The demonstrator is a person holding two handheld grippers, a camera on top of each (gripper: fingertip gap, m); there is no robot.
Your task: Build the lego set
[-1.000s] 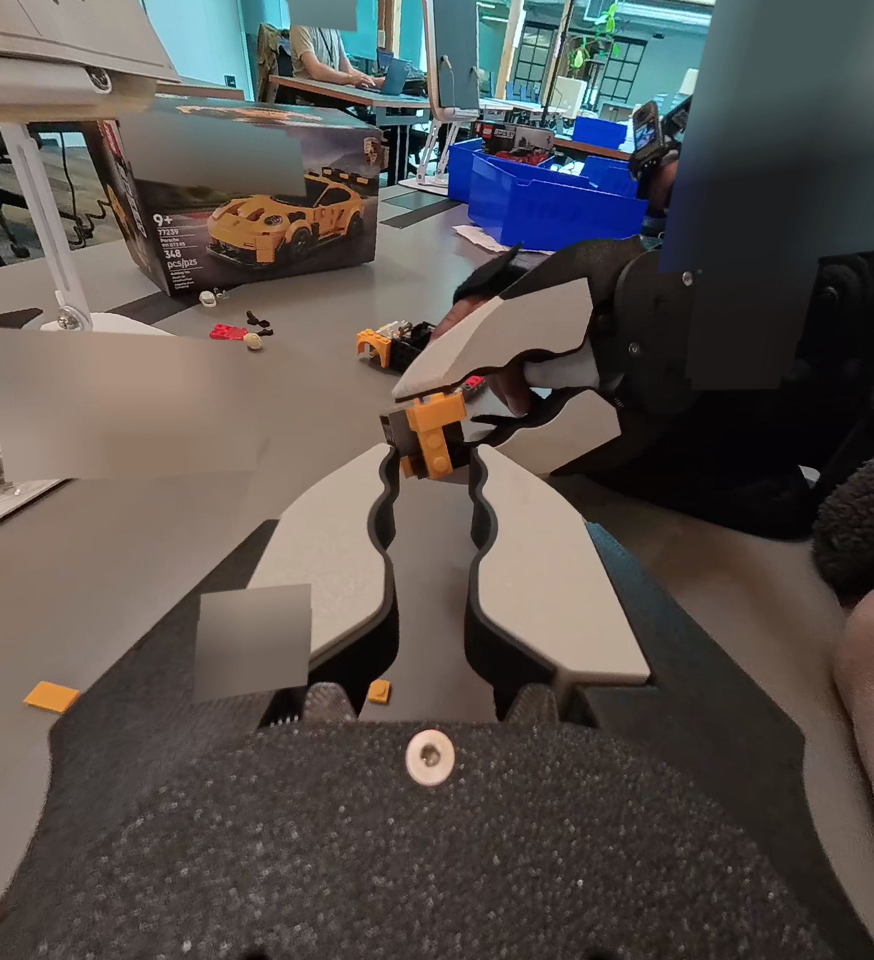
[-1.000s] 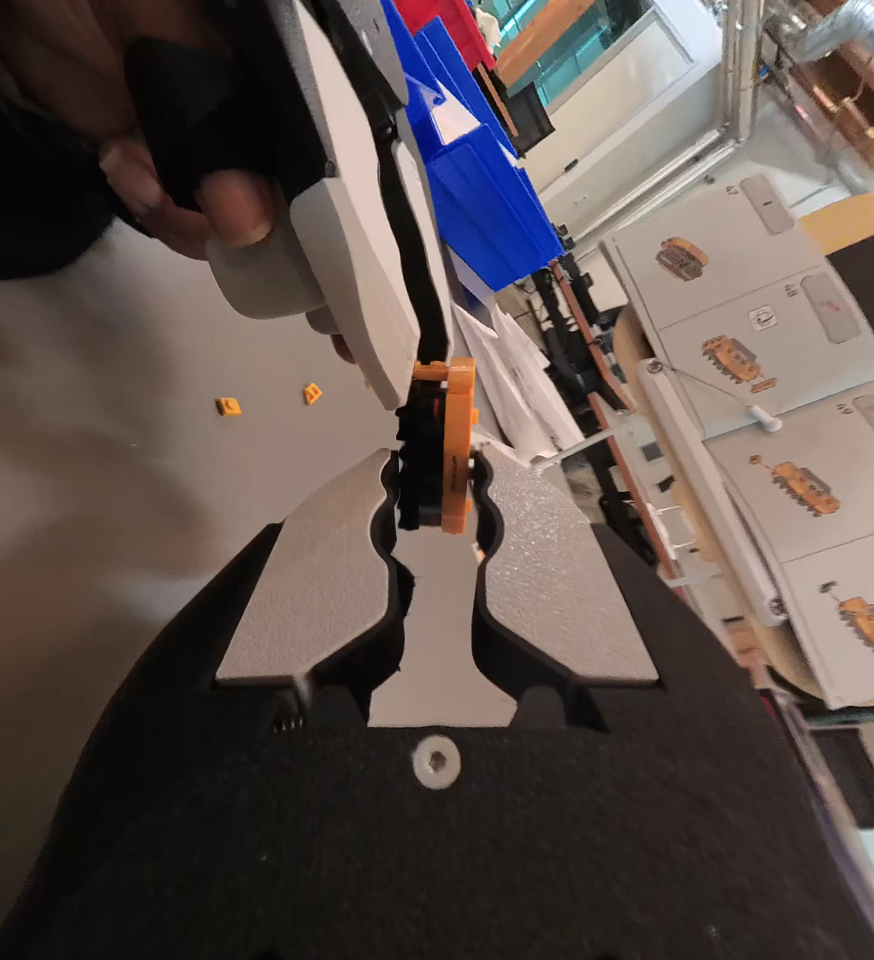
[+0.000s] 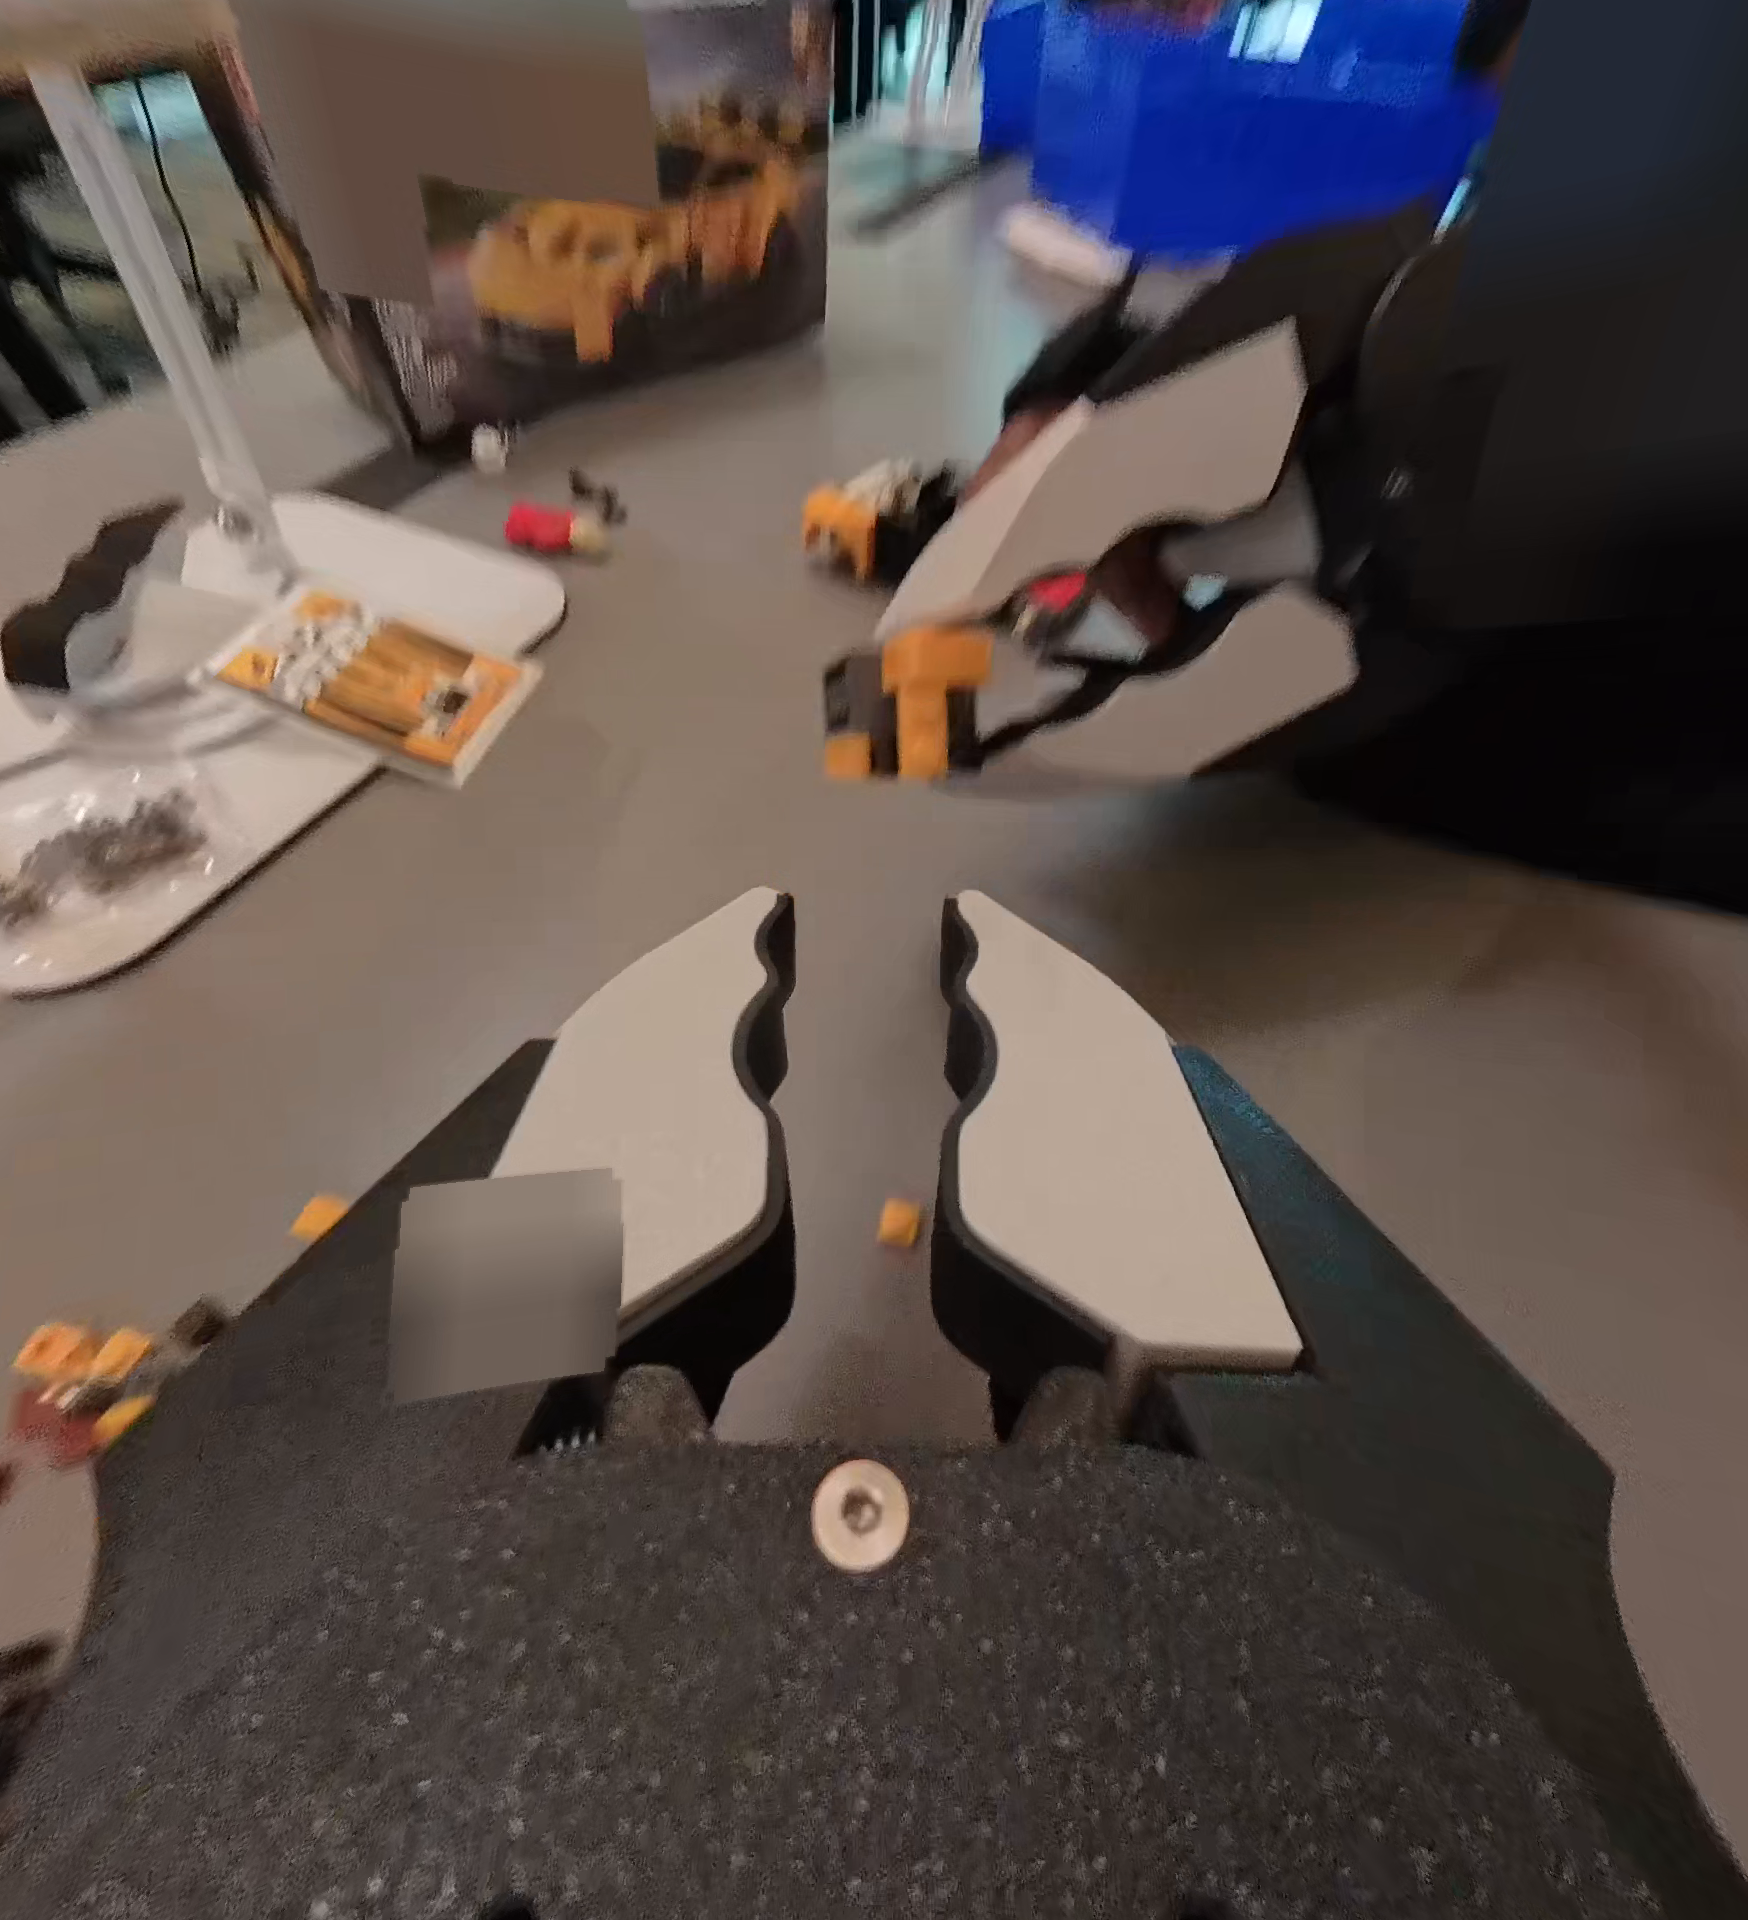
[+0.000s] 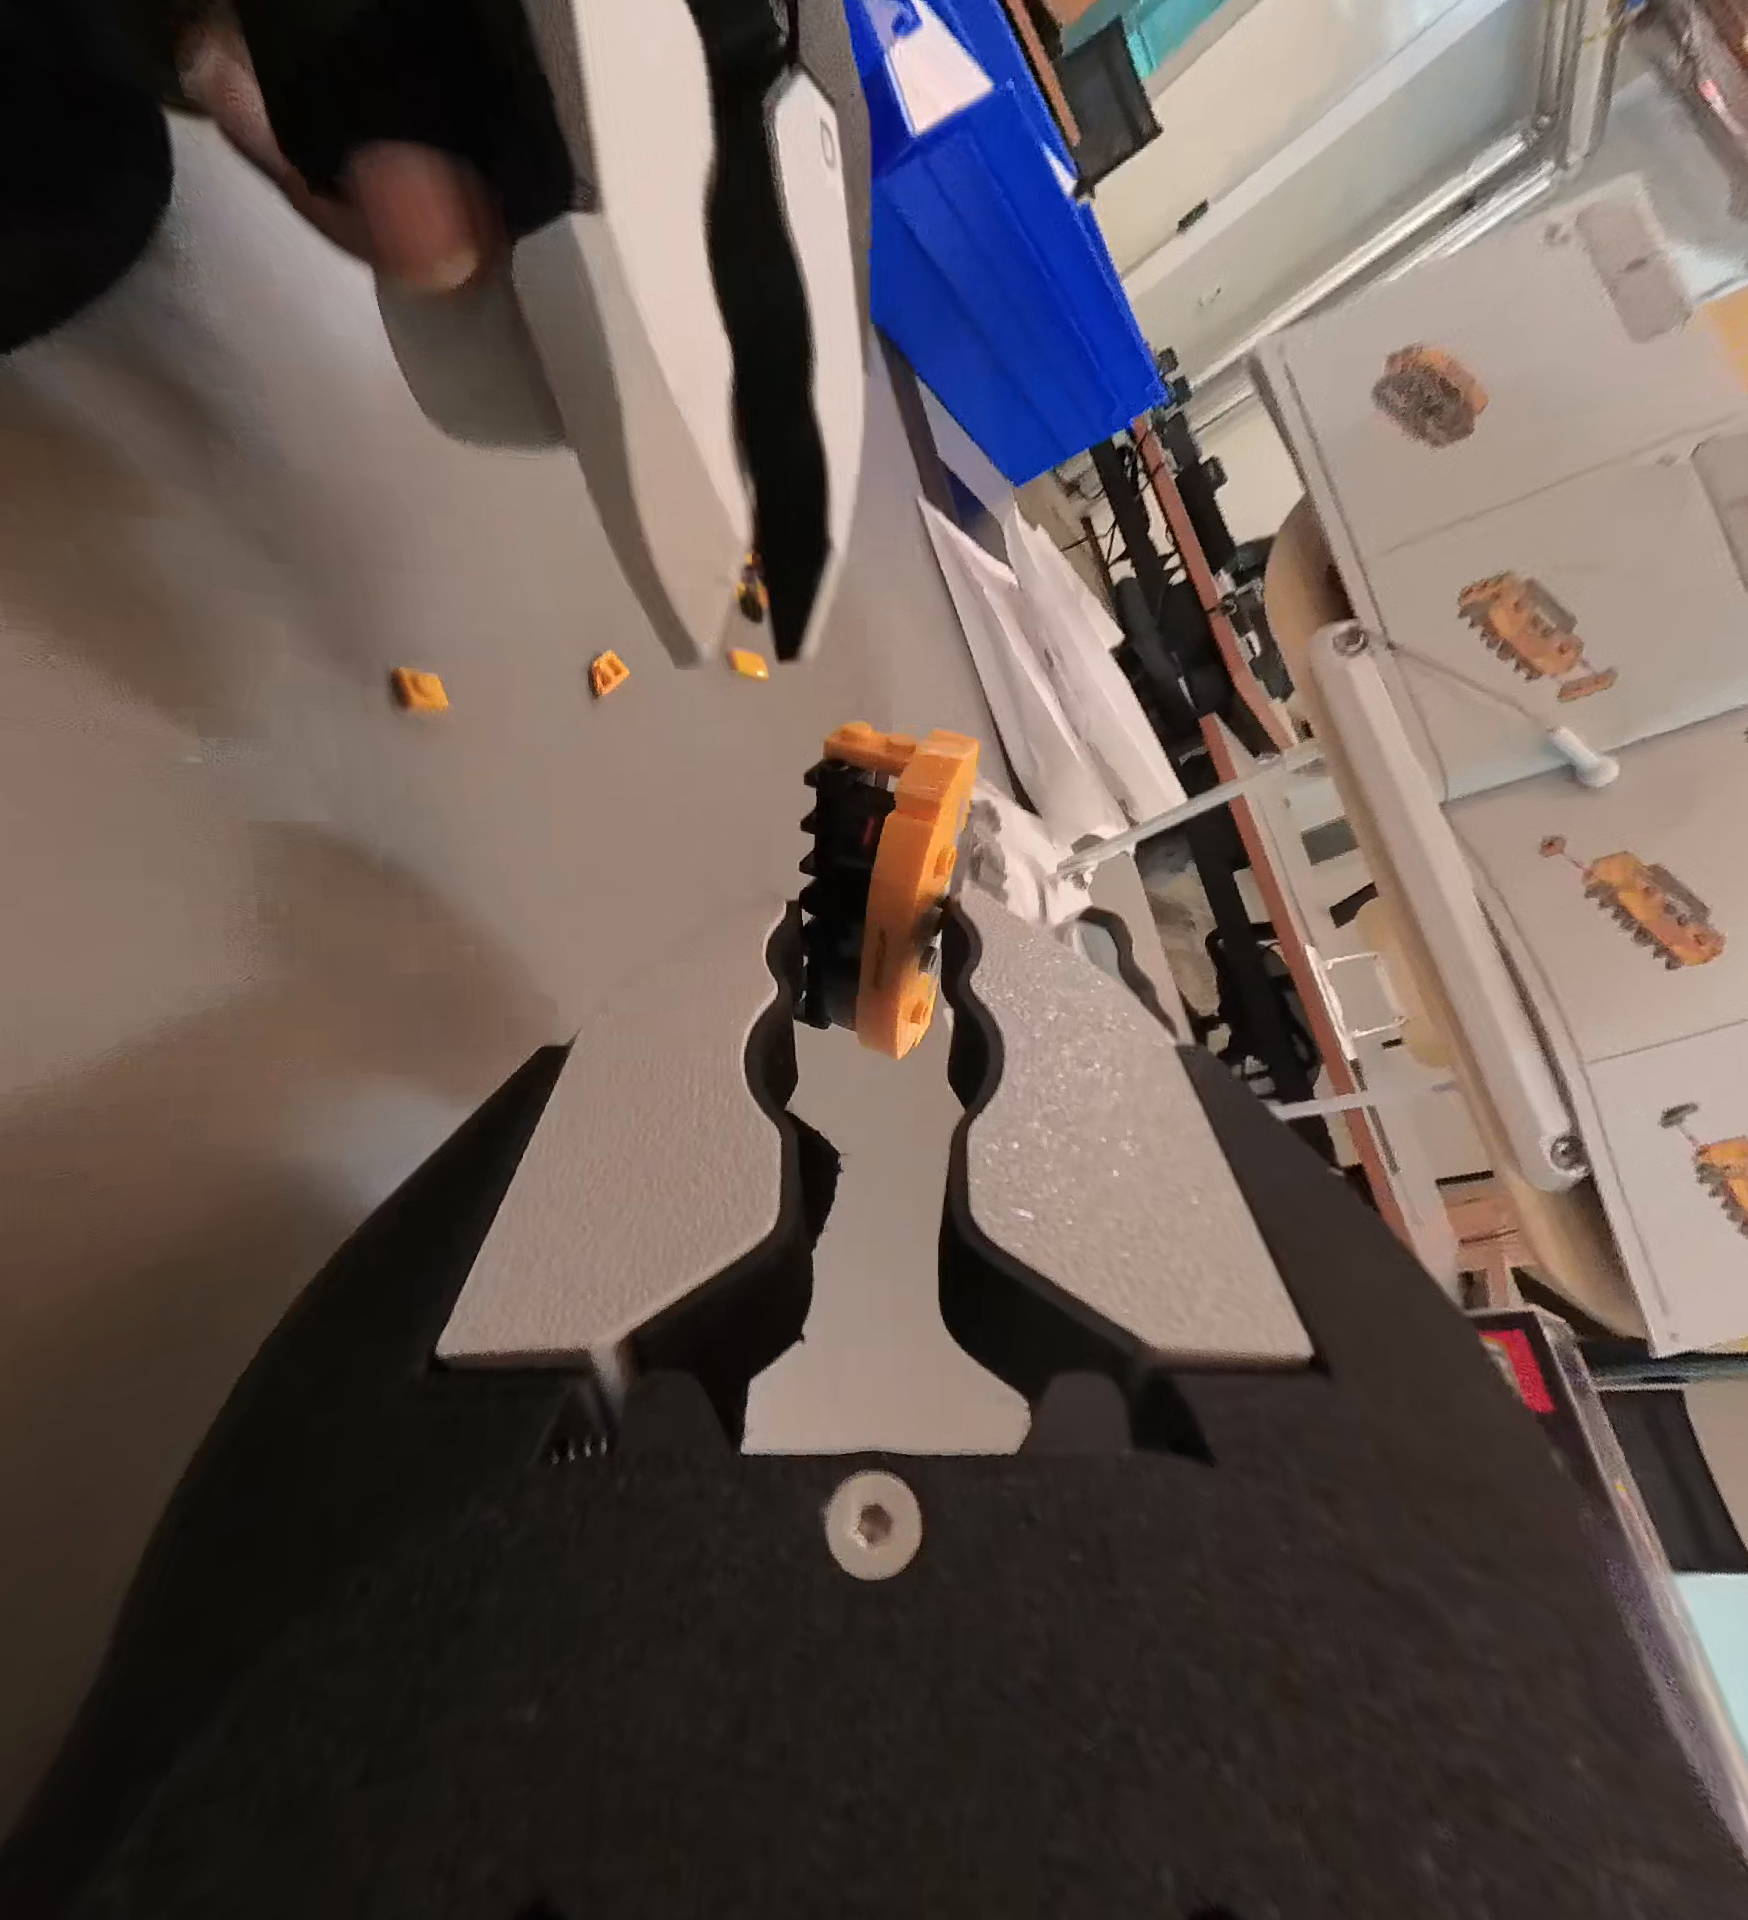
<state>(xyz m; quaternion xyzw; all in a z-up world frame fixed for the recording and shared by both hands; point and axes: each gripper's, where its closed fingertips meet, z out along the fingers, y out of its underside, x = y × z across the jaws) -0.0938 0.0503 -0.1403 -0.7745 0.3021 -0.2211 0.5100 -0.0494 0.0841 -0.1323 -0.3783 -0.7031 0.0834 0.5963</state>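
Right gripper clamping an orange-black lego piece above the table, left gripper hanging parted and empty, loose orange bits lying nearby.

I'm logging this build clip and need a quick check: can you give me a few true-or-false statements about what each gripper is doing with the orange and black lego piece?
1. The right gripper is shut on the small orange and black lego assembly. True.
2. The left gripper holds that assembly too. False: its fingers stand apart with nothing between them, and the assembly sits well ahead of it in the left wrist view.
3. Small loose orange lego pieces lie on the grey table. True.
4. The blue plastic bin sits between the left gripper's fingers. False: it stands far off at the table's back.
5. An open instruction booklet shows in the right wrist view. True.
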